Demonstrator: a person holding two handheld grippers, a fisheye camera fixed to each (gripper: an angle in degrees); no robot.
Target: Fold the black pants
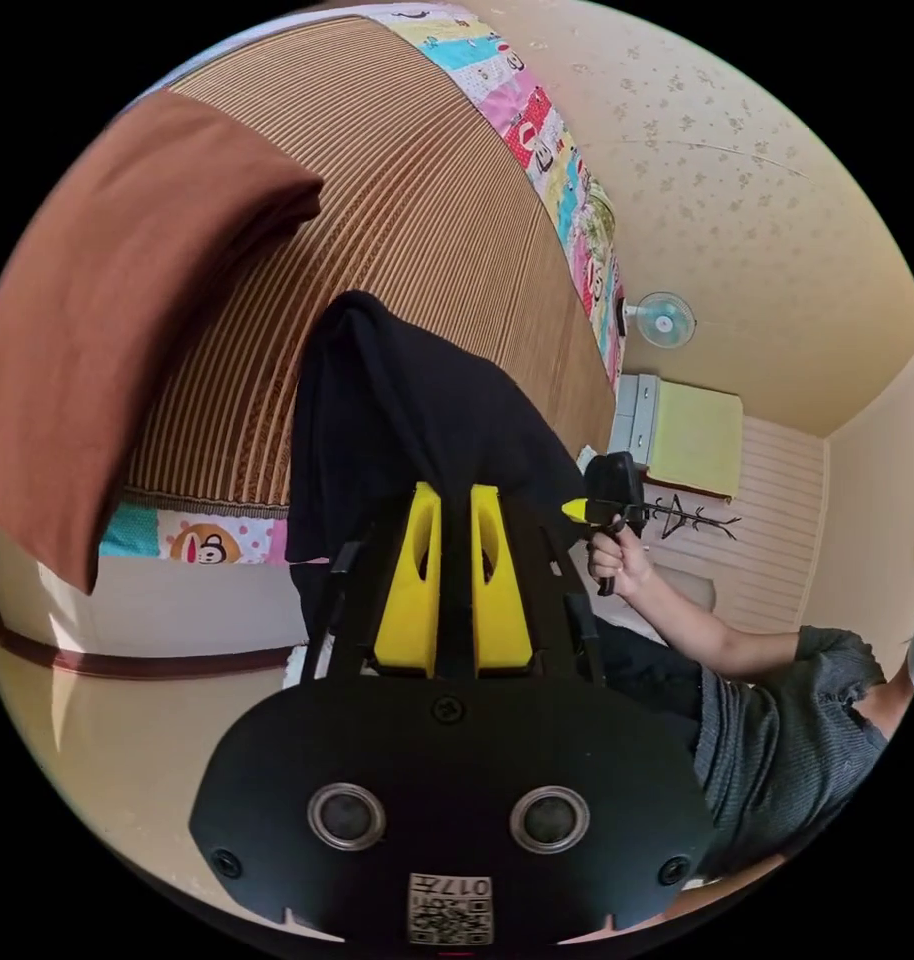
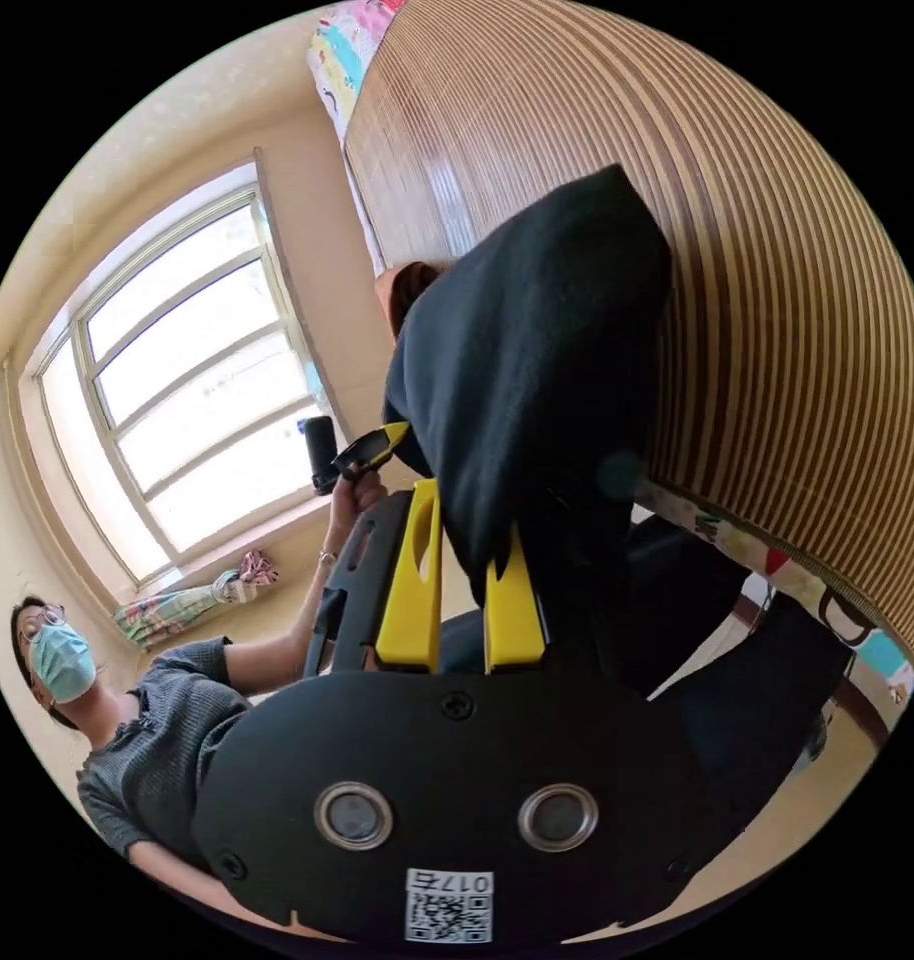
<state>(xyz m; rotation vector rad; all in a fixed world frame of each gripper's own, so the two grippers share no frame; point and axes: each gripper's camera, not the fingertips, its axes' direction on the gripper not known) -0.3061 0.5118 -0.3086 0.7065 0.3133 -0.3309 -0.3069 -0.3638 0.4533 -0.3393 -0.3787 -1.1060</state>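
One black pants (image 1: 417, 420), two grippers, one brown cloth (image 1: 107, 310).

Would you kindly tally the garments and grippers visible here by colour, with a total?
Black pants: 1
Brown folded cloth: 1
Yellow-jawed grippers: 2, the left gripper and the right gripper, each with black cloth between its jaws
Total: 4
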